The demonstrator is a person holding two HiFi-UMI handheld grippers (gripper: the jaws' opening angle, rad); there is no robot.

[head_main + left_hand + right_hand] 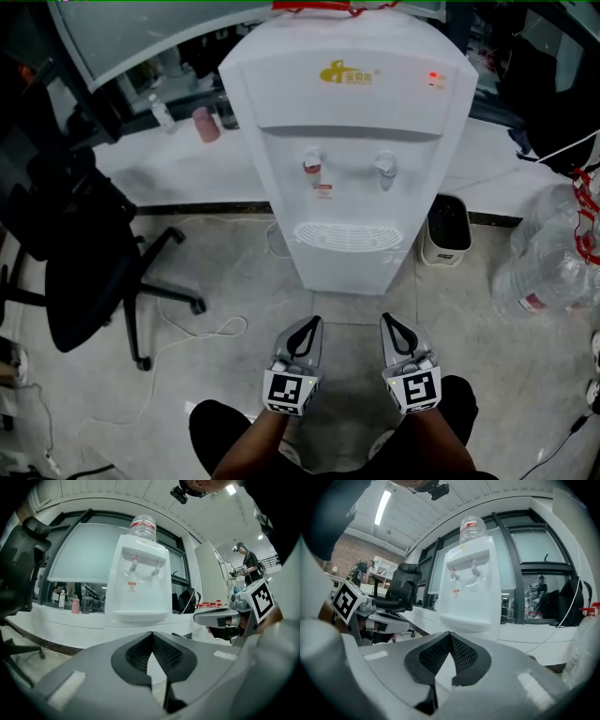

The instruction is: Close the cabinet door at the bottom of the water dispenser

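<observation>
Two tongs sit low at 6 o'clock, side by side but apart. The left tongs and the right tongs each have their jaws pressed together at the tips, with nothing between them. Both point level at the water dispenser standing at 12 o'clock. A strip of bare floor lies open between the tips and its base. The cabinet door is at the foot of the dispenser; from above it looks flush with the body, though its edges cannot be made out.

At 10 o'clock an office chair spreads its legs toward the dispenser's left edge, and a cable loops across the floor beside it. At 1 o'clock a bin stands just beside the right edge. Water bottles crowd in at 3 o'clock. Behind the dispenser runs a long white surface.
</observation>
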